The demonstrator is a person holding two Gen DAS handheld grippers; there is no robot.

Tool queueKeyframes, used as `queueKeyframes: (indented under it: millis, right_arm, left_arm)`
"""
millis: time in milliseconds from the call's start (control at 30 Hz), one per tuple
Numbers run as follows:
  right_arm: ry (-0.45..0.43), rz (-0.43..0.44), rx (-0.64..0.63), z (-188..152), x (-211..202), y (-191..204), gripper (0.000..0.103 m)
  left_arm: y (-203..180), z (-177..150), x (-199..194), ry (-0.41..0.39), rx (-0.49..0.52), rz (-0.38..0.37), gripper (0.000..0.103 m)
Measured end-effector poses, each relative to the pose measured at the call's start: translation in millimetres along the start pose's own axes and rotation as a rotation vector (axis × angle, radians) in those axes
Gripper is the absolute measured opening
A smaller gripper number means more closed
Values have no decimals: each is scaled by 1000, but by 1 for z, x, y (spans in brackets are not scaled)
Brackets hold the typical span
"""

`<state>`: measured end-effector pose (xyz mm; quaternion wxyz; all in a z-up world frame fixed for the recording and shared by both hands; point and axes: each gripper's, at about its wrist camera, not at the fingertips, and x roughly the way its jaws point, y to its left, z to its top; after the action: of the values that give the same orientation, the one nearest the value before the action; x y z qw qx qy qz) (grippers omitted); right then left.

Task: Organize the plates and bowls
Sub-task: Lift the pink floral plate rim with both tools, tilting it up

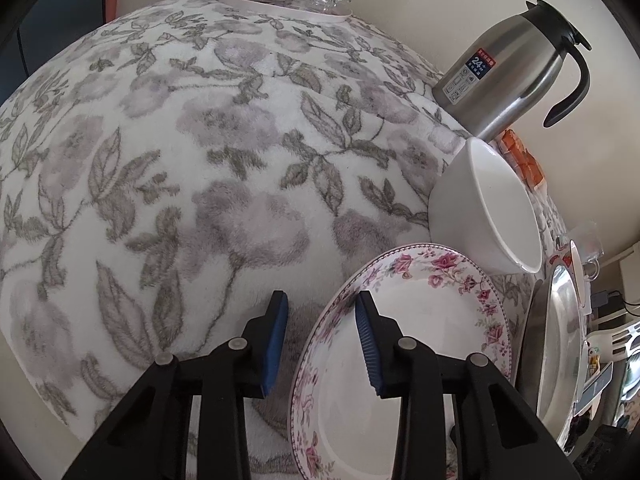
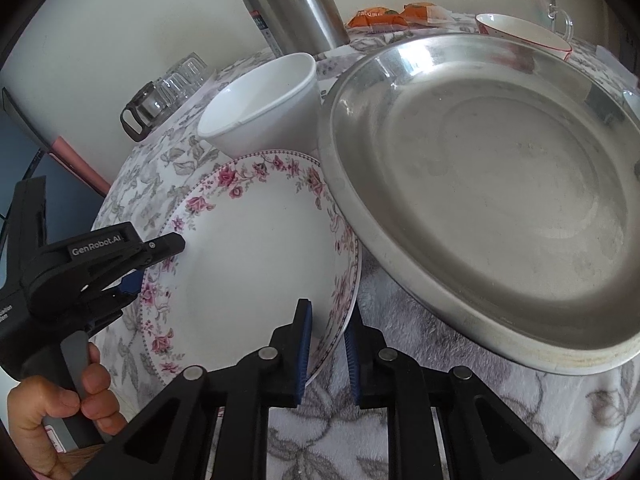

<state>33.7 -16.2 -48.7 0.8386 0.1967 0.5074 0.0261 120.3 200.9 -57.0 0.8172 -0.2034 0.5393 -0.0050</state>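
One round floral plate [image 2: 256, 256], glossy white porcelain with a pink rose border, lies on the fleecy grey-flowered tablecloth [image 1: 200, 160]. The right gripper [image 2: 326, 344] is clamped on its rim at 5 o'clock; the left gripper [image 1: 320, 320] straddles the rim at 9 o'clock, one blue ribbed pad inside, but whether it presses I cannot tell. At 12 o'clock stands one plain white bowl [image 2: 264, 104]; at 2 o'clock one wide, dull steel basin [image 2: 500, 200]. Beyond: one brushed-steel thermos jug [image 1: 516, 80].
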Motion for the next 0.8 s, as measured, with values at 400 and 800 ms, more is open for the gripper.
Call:
queueKeyframes:
  millis: [400,800]
  right_arm:
    - [-8,-1,-18,1,0,1,17]
    - [-33,9,-64,3,-11,7,17]
  left_arm:
    - [-4,-2,1,-8,25,-17,32]
    - [3,-4,-9,-17,24,-49,32]
